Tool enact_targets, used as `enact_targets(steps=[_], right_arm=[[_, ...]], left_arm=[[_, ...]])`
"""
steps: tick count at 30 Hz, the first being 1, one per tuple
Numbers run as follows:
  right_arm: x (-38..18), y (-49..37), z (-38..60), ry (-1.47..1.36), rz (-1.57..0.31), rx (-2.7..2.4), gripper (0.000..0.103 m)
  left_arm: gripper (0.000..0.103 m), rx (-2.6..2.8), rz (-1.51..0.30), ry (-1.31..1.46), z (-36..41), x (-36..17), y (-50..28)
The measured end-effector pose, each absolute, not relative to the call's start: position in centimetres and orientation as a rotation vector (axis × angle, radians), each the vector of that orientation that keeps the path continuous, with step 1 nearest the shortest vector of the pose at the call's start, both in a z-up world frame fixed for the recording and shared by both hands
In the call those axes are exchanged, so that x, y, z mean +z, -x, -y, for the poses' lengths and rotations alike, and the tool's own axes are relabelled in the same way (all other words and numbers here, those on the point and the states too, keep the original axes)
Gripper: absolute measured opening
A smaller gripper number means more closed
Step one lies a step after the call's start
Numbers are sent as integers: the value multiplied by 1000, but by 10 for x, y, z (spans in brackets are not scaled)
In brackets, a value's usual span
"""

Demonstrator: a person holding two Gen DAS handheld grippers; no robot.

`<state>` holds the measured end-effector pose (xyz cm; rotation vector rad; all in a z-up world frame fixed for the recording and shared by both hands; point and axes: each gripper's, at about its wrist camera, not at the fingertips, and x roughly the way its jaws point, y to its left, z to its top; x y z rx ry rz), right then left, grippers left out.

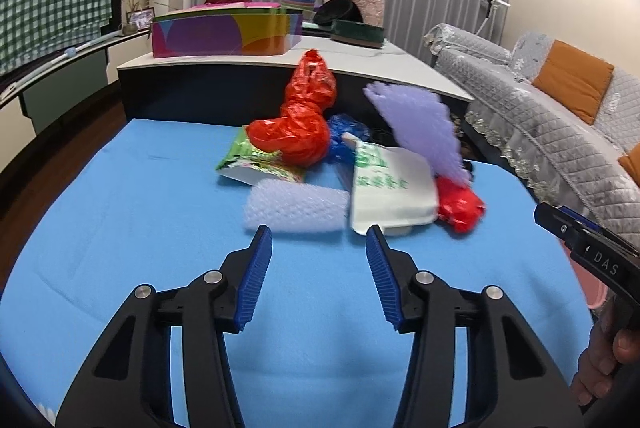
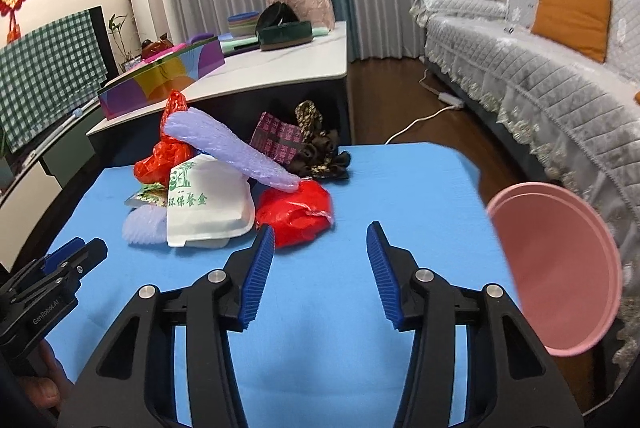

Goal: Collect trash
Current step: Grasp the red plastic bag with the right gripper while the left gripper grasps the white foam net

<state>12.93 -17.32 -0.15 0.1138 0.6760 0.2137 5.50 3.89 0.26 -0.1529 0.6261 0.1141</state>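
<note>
Left wrist view: the trash heap sits on the blue surface (image 1: 120, 211), and the white foam box (image 1: 390, 187) serves as landmark. Left of the box lies a bubble-wrap roll (image 1: 294, 207); behind it a red plastic bag (image 1: 300, 119) stands tall; right of it lies a second red bag (image 1: 460, 207); a purple bubble sheet (image 1: 420, 123) leans over it. The left gripper (image 1: 319, 240) hovers just short of the box, jaws spread, nothing between. The right gripper (image 2: 321, 238), likewise spread and empty, sits near that second red bag; a pink basin (image 2: 560, 268) stands far right of the box
</note>
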Motion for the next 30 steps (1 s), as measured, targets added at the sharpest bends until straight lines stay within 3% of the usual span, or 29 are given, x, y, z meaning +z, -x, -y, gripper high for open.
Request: enact_targets(steps=[9,16,25,27,30], right_arm=[[-32,-185,160,-185,-773,249,59],[-45,-209,146,-170,-839,293,77],[-57,-224,135,-135,-915,299,77],[-56,-222,133,-118,-916,305,71],[-56,-219,132,-109,-911,316,67]], left_arm=[[49,175,-678,206,-71,-14,-101],[53,205,-748,282,-91,-25,-126],[54,191,-840,291,-93,-43,-136],[54,184,-847,292,-92,-44,-135],[43,165,-844,286,-90,-44,-134]])
